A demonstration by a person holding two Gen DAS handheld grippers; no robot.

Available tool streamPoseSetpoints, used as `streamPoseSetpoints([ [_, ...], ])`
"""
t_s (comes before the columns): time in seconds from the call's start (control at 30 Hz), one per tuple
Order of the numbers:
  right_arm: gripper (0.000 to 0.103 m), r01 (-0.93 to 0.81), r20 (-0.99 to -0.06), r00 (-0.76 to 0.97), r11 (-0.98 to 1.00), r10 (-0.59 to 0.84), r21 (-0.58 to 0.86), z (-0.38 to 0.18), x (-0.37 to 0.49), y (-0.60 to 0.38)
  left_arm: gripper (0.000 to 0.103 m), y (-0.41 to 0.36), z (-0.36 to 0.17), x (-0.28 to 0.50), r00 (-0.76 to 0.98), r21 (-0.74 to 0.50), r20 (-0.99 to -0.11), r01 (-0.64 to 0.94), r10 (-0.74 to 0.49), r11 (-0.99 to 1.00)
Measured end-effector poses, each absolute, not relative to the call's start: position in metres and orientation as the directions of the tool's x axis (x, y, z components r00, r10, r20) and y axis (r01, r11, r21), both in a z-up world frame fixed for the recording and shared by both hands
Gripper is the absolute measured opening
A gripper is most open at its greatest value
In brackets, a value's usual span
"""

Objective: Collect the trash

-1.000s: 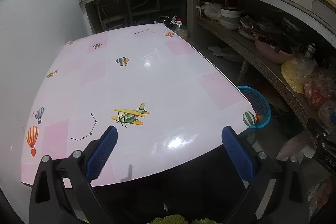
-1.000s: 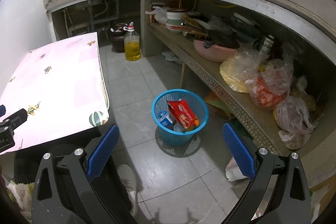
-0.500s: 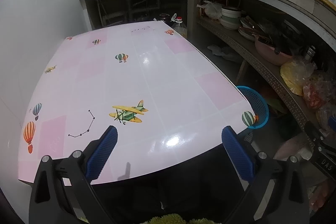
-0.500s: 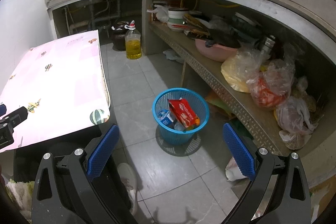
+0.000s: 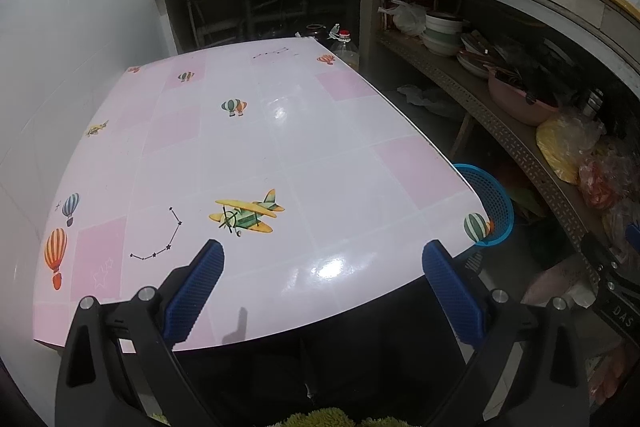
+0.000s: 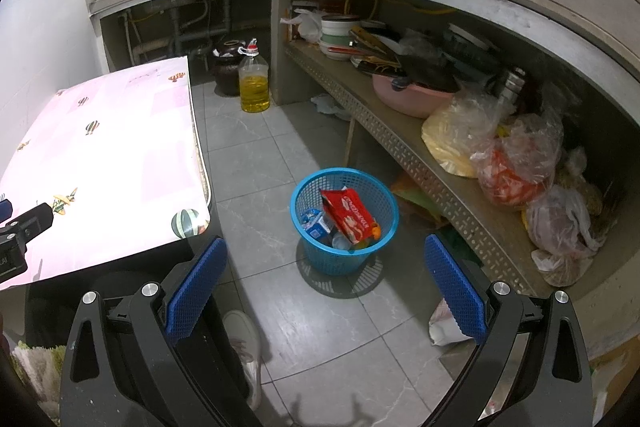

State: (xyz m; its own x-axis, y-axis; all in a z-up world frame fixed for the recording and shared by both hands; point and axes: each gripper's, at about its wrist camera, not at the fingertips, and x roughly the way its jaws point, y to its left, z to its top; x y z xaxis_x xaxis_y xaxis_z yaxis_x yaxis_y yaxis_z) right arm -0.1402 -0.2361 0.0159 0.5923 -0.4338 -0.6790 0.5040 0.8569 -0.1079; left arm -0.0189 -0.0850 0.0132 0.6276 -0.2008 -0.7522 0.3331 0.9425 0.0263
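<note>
A blue mesh basket stands on the grey tile floor beside the table's near right corner. It holds a red snack wrapper, a blue-and-white carton and other small trash. Its rim also shows past the table's edge in the left wrist view. My right gripper is open and empty, above the floor in front of the basket. My left gripper is open and empty over the near edge of the pink-and-white table, which bears only printed pictures.
A bottle of yellow oil and a dark jar stand on the floor at the back. A low shelf on the right holds bowls, a pink basin and plastic bags. A white shoe is below my right gripper.
Both views have shifted only slightly. The left gripper has drawn back a little from the table. Both grippers stay open and empty.
</note>
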Motion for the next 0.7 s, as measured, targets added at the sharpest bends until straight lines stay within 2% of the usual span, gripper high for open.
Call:
streamPoseSetpoints([
  [0.7,0.095,0.496,-0.678,0.597,0.862,-0.429,-0.109,0.0161,-0.1398,-0.2395,0.097,-0.0827,0.0120,-0.0173,0.624,0.022,-0.756,0.327,-0.198,0.945],
])
